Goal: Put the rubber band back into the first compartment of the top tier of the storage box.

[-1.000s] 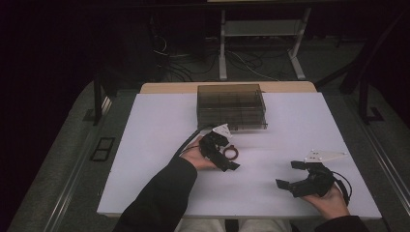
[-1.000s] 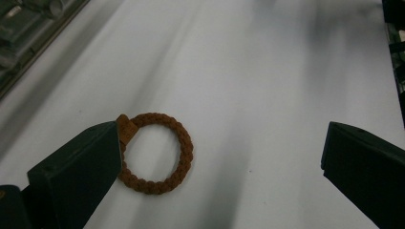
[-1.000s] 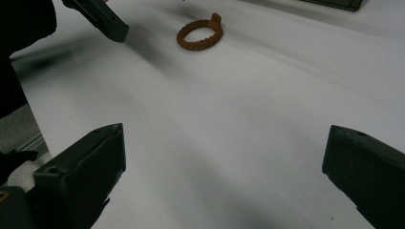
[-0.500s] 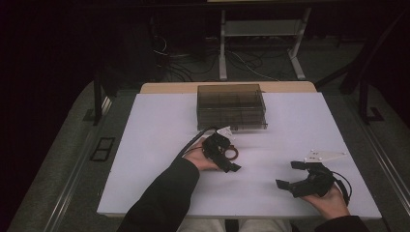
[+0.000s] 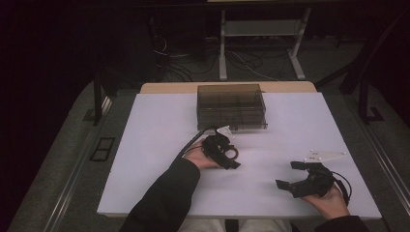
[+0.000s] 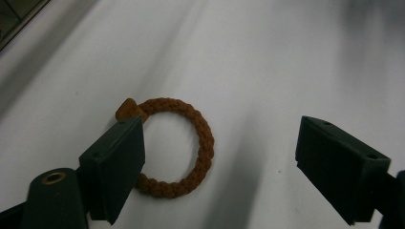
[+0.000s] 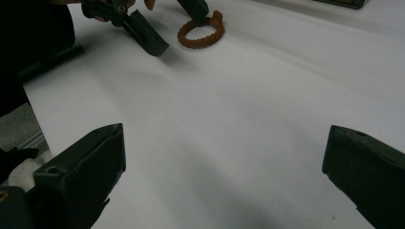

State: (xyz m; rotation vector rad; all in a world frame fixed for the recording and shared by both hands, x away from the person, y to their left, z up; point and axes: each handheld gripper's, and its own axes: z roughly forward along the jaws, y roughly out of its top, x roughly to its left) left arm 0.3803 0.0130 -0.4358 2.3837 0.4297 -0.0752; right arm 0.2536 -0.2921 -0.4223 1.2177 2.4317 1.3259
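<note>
High view, near edge: the right hand-held gripper [image 5: 295, 175] is resting in the person's hand on the white counter [image 5: 145, 145], jaws spread wide with nothing between them, well apart from everything else. Farther in, the left hand-held gripper [image 5: 227, 155] is hovering low over a brown braided ring [image 5: 232, 153], likely a hair tie, lying flat on the counter just in front of a smoky translucent box [image 5: 231, 105]. Left gripper view: the jaws are standing wide open, one jaw overlapping the ring [image 6: 184, 143] at its knotted side, the other well clear beyond the ring's far edge.

Risks, as a judgement: the ring is sitting off-centre toward one jaw, so closing now is likely to push it sideways or pinch only one strand; being soft and thin, it may flatten, slip or roll out. Whether the near jaw is touching the ring or hanging above it cannot be told.

Orientation: the ring is near-circular, so it is presenting no real long axis; its small knot [image 6: 128, 109] is pointing outward from the loop, away from the gripper's camera.
</note>
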